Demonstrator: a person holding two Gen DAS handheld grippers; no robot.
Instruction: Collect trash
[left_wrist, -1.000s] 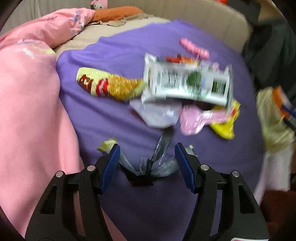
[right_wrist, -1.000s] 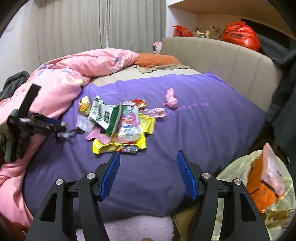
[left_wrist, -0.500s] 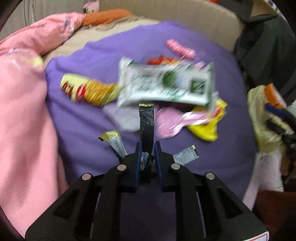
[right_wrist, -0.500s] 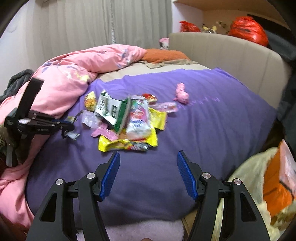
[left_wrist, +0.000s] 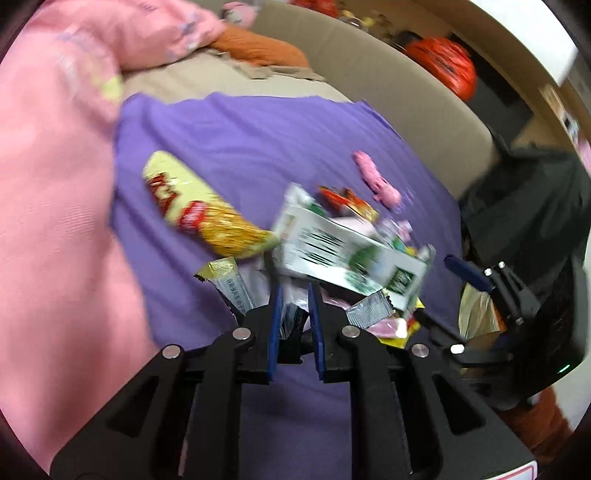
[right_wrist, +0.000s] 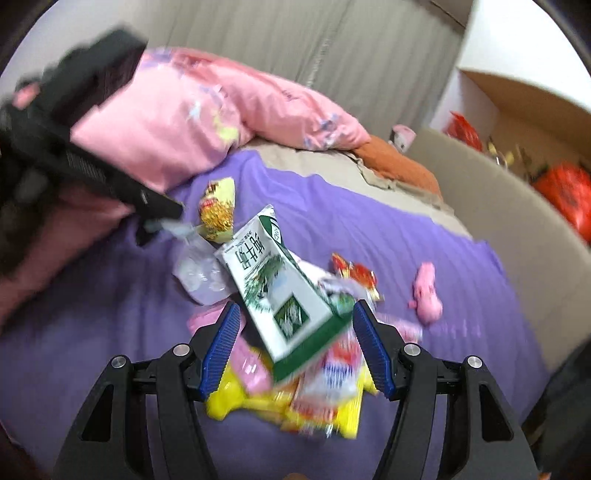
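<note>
Left gripper (left_wrist: 294, 295): jaws drawn narrow, clamped on a bundle of crinkled silver foil wrappers (left_wrist: 369, 312) whose ends splay out to either side of the blue pads; a gold-tipped silver strip (left_wrist: 227, 282) sticks out on the left. From the right wrist view the same gripper (right_wrist: 162, 218) sits at the left edge of the litter with a bit of foil at its tip. Right gripper (right_wrist: 295, 343): jaws wide, nothing pressed between the pads; it hovers over the pile with the lower end of a white-and-green milk carton (right_wrist: 275, 291) seen in the gap. Trash lies in one heap on the purple bedspread (right_wrist: 388, 236): the carton lies on top, tilted; a yellow-and-red snack bag (left_wrist: 207, 210) sits just beside its upper end; a clear crumpled plastic wrapper (right_wrist: 195, 271) is beside the carton; yellow wrappers (right_wrist: 258, 404) and pink wrappers (right_wrist: 249, 363) lie under its lower end; a red foil wrapper (right_wrist: 354, 275) lies just beyond it. A small pink plush toy (right_wrist: 426, 291) lies apart from the heap. A pink duvet (right_wrist: 192, 114) is bunched along the bed's far side. Both views are motion-blurred.
</note>
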